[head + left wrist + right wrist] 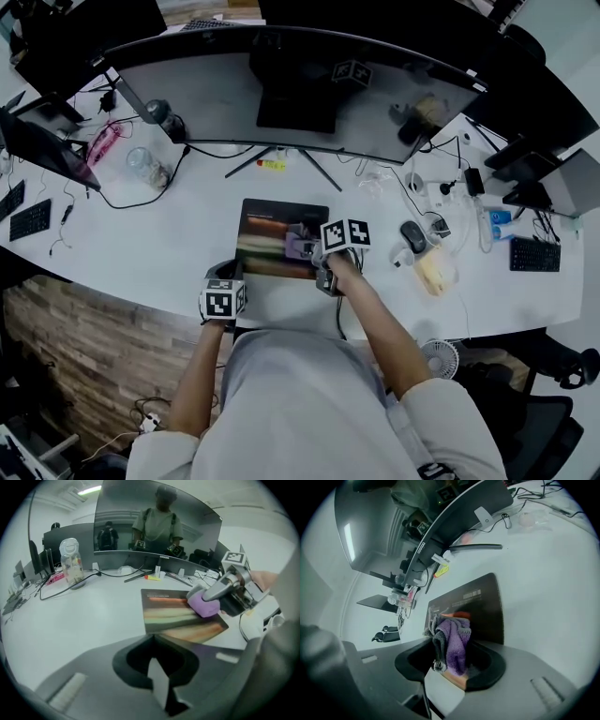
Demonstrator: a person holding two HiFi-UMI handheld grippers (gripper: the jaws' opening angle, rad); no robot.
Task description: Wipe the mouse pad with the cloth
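The purple cloth (pixel 457 641) is bunched up and clamped in the right tongs (pixel 451 665). It's pressed down on the mouse pad (pixel 267 230) around the middle-right of its surface. The pad itself lies flat on the white bench (pixel 178 244) in front of the curved monitor (pixel 300 84). The left tongs (pixel 159 686) are pinched together on nothing, sitting just off the pad's near-left corner, and it's hard to say whether they actually touch it.

So this looks like mid-wipe. A few things that would probably help this person do it well:

- Keep the wad flat-ish against the pad. If the metal tips dig in, they'll scrape instead of wipe.
- Go in long, overlapping passes from one edge to the other, since the left half looks like it still needs covering.
- The pad is thin and may slide on that smooth bench. Parking the left tongs on the near corner to pin it would likely stop that.
- Watch the computer mouse (pixel 412 236) and the cables off to the right when swinging back that way.
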